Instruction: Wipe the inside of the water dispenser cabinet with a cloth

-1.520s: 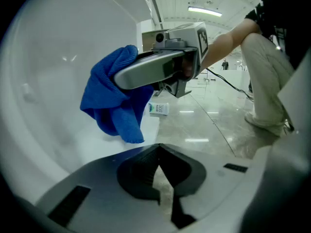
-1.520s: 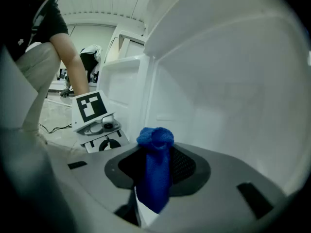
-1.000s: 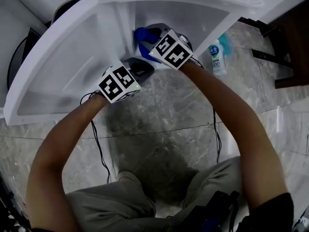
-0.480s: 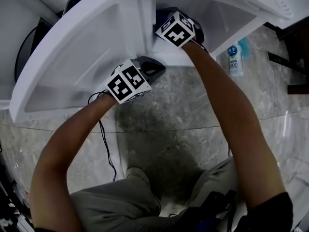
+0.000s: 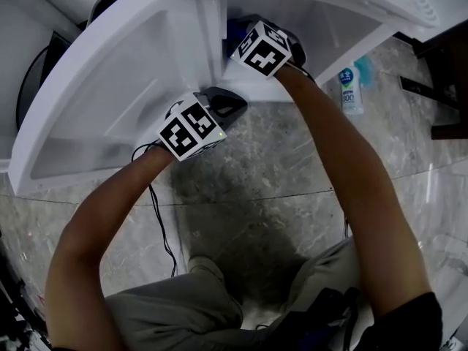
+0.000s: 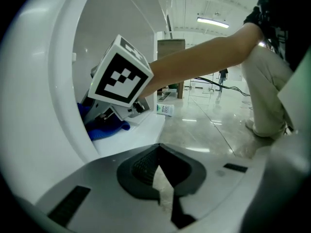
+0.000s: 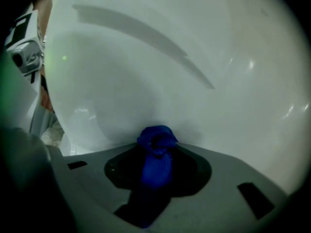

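The white water dispenser cabinet (image 5: pixel 322 20) stands open, its door (image 5: pixel 110 101) swung out to the left. My right gripper (image 7: pixel 156 152) reaches inside the cabinet, shut on a bunched blue cloth (image 7: pixel 156 139). The cloth's tip is at the pale inner wall (image 7: pixel 194 62); whether it touches I cannot tell. In the head view only this gripper's marker cube (image 5: pixel 262 47) shows. My left gripper (image 6: pixel 158 171) is shut and empty, low by the cabinet's front edge next to the door. From there it looks at the cloth (image 6: pixel 104 128) under the right gripper's cube (image 6: pixel 120 73).
A small white bottle with a teal cap (image 5: pixel 350 90) lies on the marble floor to the right of the cabinet. Dark furniture (image 5: pixel 446 86) stands at the far right. Black cables (image 5: pixel 164 232) trail across the floor by the person's legs.
My right gripper has pushed deeper into the cabinet with the cloth, so the blue cloth no longer shows in the head view. The left gripper has stayed put.
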